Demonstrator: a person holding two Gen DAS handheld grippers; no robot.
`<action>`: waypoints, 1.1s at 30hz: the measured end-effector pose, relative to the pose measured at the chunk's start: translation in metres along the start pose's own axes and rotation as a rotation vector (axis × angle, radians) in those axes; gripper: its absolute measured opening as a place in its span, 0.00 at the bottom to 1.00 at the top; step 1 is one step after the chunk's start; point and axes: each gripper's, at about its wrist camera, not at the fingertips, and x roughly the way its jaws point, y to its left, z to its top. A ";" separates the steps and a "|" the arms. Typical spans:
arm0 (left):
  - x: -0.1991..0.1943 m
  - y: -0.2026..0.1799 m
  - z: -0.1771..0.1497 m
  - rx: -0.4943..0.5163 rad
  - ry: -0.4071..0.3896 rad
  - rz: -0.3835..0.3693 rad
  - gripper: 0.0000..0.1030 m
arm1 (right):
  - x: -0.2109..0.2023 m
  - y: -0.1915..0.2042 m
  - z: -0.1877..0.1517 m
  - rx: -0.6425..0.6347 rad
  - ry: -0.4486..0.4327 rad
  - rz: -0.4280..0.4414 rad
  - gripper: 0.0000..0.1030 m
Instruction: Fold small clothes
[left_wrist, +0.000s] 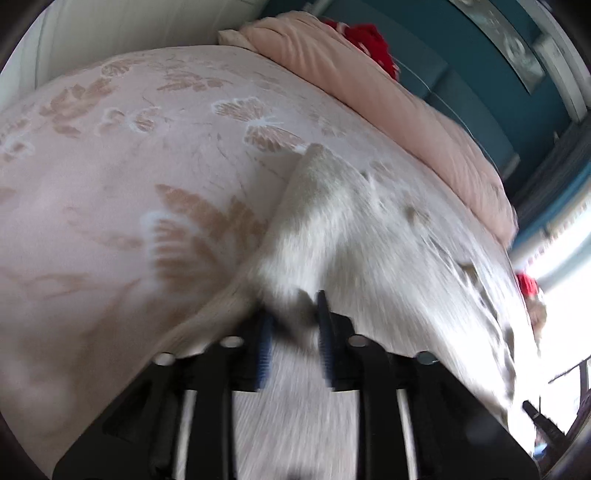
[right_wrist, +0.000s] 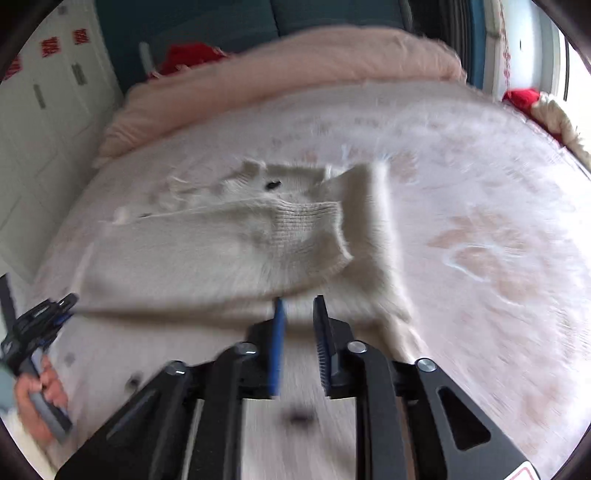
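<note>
A cream knitted sweater (right_wrist: 229, 251) with small dark buttons lies on the pink patterned bedspread (right_wrist: 498, 229), one sleeve with a ribbed cuff (right_wrist: 306, 229) folded across its body. My right gripper (right_wrist: 299, 306) is shut on the sweater's near hem, the cloth lifted between its blue pads. My left gripper (left_wrist: 293, 306) is shut on the sweater (left_wrist: 332, 229) too, holding a fold of it. The left gripper also shows at the left edge of the right wrist view (right_wrist: 55, 310), at the sweater's left edge. Both views are motion-blurred.
A folded pink blanket (right_wrist: 295, 62) lies along the far side of the bed, with red cloth (right_wrist: 188, 55) behind it. White cupboards (right_wrist: 44, 110) stand to the left. A red and cream item (right_wrist: 535, 103) sits at the bed's far right edge.
</note>
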 end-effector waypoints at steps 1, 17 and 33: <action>-0.029 0.005 -0.004 0.018 -0.007 -0.002 0.62 | -0.019 -0.009 -0.013 -0.005 -0.002 -0.010 0.40; -0.160 0.073 -0.123 0.011 0.179 -0.022 0.94 | -0.095 -0.067 -0.224 0.291 0.229 0.143 0.69; -0.175 0.061 -0.108 -0.091 0.236 -0.062 0.07 | -0.125 -0.052 -0.189 0.321 0.095 0.249 0.09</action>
